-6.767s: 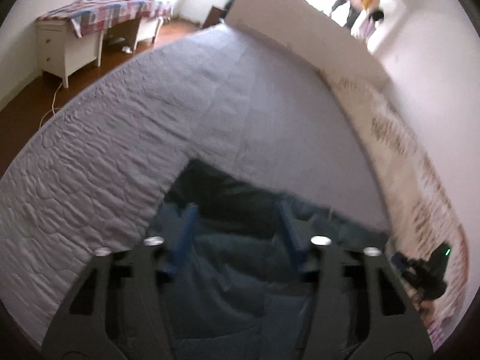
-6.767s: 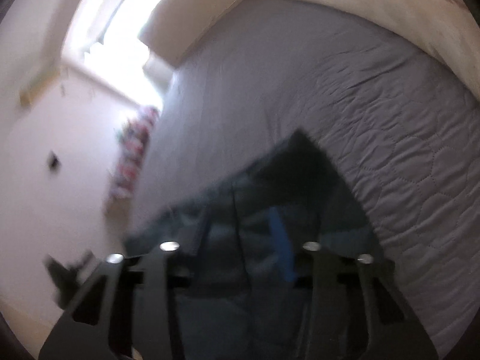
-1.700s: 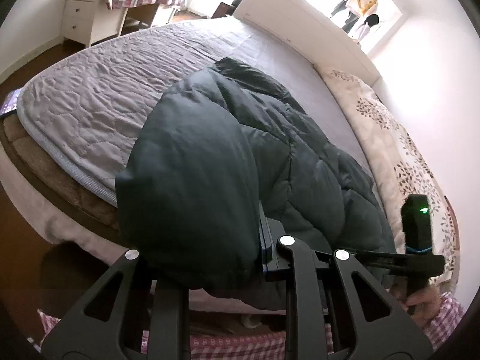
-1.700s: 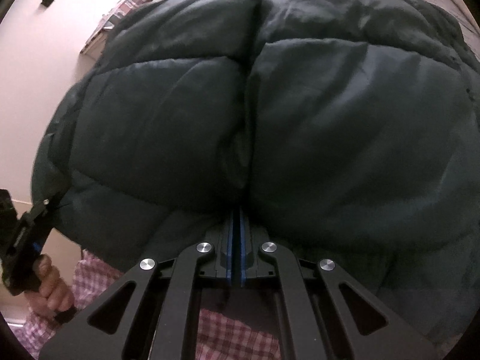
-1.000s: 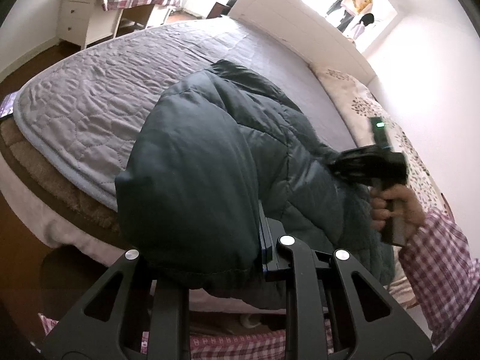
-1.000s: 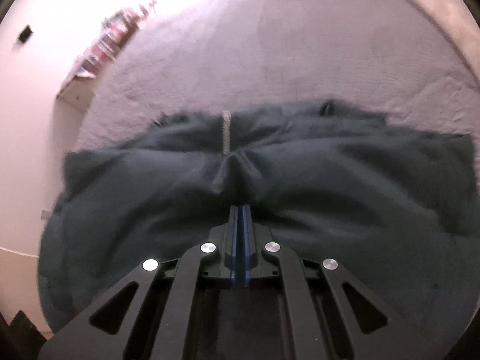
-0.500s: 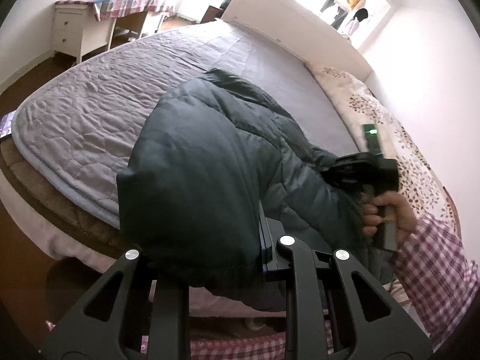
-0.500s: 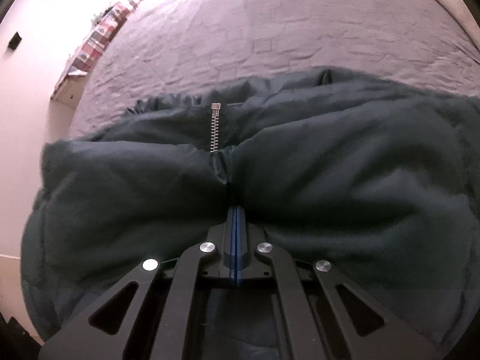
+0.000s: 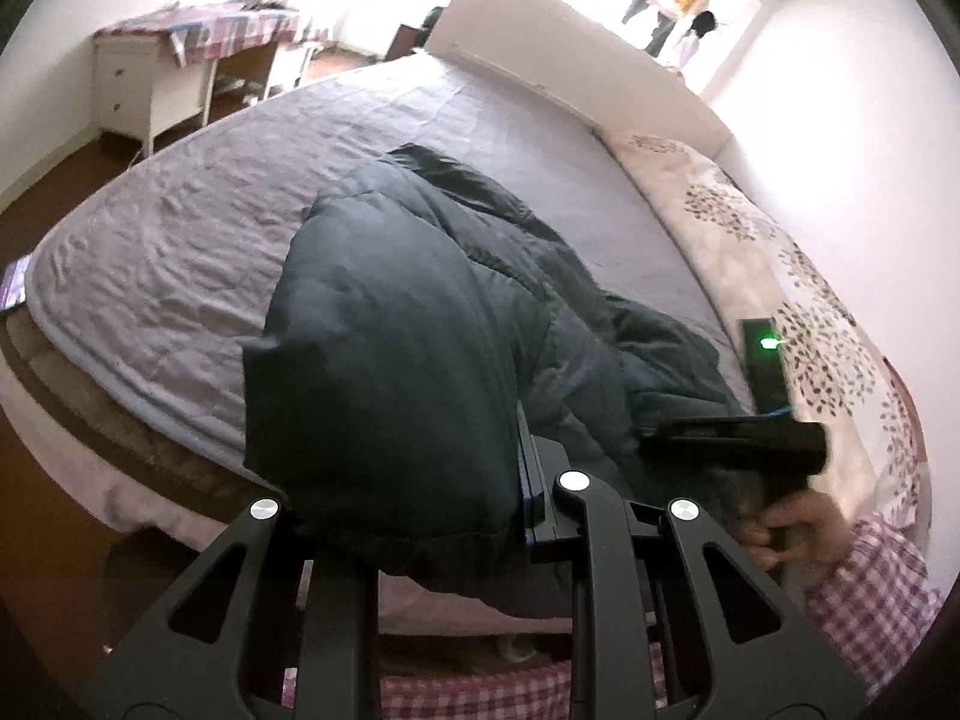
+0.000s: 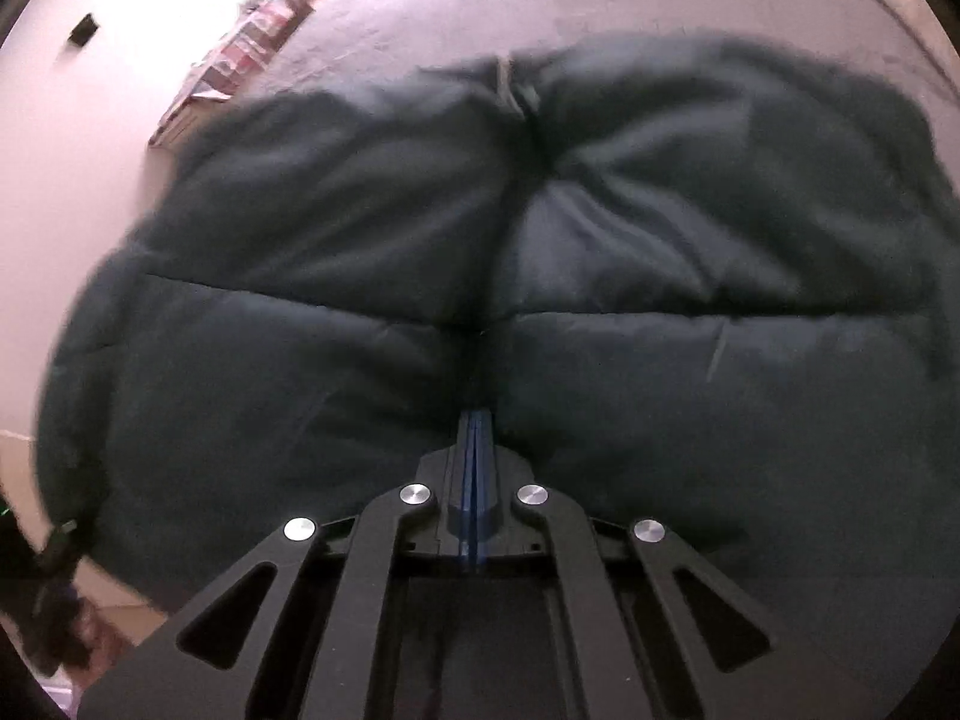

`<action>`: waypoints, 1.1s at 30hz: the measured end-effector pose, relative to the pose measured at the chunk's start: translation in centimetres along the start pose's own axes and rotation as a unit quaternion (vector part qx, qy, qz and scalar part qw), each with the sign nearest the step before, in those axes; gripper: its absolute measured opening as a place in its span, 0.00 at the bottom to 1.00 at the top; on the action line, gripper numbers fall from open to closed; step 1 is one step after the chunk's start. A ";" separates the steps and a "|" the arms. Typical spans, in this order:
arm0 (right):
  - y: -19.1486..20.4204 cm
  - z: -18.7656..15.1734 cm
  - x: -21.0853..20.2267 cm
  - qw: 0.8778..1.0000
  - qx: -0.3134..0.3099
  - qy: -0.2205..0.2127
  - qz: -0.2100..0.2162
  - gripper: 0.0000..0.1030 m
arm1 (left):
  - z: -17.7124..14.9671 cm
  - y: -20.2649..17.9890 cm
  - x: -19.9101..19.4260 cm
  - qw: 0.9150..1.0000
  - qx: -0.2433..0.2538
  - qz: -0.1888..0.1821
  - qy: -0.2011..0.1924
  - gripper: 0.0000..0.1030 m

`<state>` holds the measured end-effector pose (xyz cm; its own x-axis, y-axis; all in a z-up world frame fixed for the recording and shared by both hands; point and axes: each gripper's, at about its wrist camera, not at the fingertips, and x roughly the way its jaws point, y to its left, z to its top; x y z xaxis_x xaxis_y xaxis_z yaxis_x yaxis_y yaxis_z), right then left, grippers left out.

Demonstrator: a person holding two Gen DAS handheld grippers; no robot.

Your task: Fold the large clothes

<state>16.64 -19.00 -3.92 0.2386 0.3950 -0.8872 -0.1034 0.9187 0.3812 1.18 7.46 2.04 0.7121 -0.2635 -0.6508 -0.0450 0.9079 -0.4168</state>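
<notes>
Jacket (image 9: 420, 324) fills mid-frame on the bed (image 9: 180, 252); left gripper (image 9: 420, 516) pinches its cuff, right gripper (image 10: 476, 420) pinches its padding.

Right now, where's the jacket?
Left wrist view: the dark puffer jacket lies on the grey bedspread near the bed's foot edge, its end clamped in the left gripper.

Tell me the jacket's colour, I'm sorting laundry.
Dark teal-green jacket, clearest in the left wrist view.

jackets: one dark puffer jacket (image 9: 408, 324);
grippers: two, left gripper (image 9: 420, 480) and right gripper (image 10: 475, 450);
beds: one bed (image 9: 198, 252);
floral duvets: one floral duvet (image 9: 780, 264);
desks: one desk (image 9: 156, 78)
</notes>
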 end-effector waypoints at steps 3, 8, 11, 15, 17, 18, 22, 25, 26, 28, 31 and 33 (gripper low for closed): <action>0.1 -0.2 0.9 1.000 -0.002 0.000 -0.008 0.00 | -0.1 -1.1 -0.4 1.000 0.021 0.002 -0.008 0.20; 0.1 -0.8 0.8 1.000 0.003 -0.003 -0.009 0.00 | 0.2 -1.7 -0.7 1.000 0.023 -0.002 -0.011 0.20; 0.3 -1.0 0.4 1.000 0.012 -0.005 -0.007 0.00 | 0.5 -1.8 -0.9 0.999 0.029 0.006 -0.014 0.20; 0.9 -2.3 -2.5 0.999 0.000 -0.029 0.016 0.03 | 0.3 -1.6 -1.0 1.000 0.022 0.011 -0.009 0.20; 1.6 -3.9 -4.7 0.998 -0.024 -0.045 0.021 0.03 | 0.2 -1.6 -0.9 1.000 0.021 0.013 -0.009 0.20; 1.9 -5.2 -5.9 0.998 -0.035 -0.049 0.023 0.03 | 0.3 -1.6 -0.9 1.000 0.021 0.012 -0.010 0.20; 1.8 -11.0 -6.9 0.998 -0.045 -0.017 0.047 0.03 | 0.4 -1.8 -0.9 1.000 0.023 0.012 -0.010 0.20; 1.7 -13.9 -4.7 0.997 -0.052 0.028 0.045 0.03 | 0.4 -2.1 -1.0 1.000 0.026 0.012 -0.008 0.20; 1.5 -14.3 -3.7 0.997 -0.050 0.039 0.035 0.02 | 0.3 -2.3 -0.9 1.000 0.027 0.011 -0.005 0.20; 1.2 -14.3 -2.3 0.998 -0.041 0.048 0.030 0.00 | 0.0 -3.0 -0.9 0.999 0.037 0.011 -0.003 0.20; 0.6 -13.5 -0.3 0.997 -0.032 0.058 0.031 0.00 | -0.4 -4.2 -1.2 0.998 0.057 0.011 -0.007 0.20; 0.1 -13.1 0.4 0.997 -0.022 0.061 0.044 0.00 | -0.7 -4.9 -1.6 0.997 0.073 0.014 -0.014 0.20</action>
<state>4.10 -18.81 -7.63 0.1076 0.4686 -0.8769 -0.1615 0.8785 0.4496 -0.19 3.21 4.71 0.7312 -0.2304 -0.6421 0.0364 0.9531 -0.3006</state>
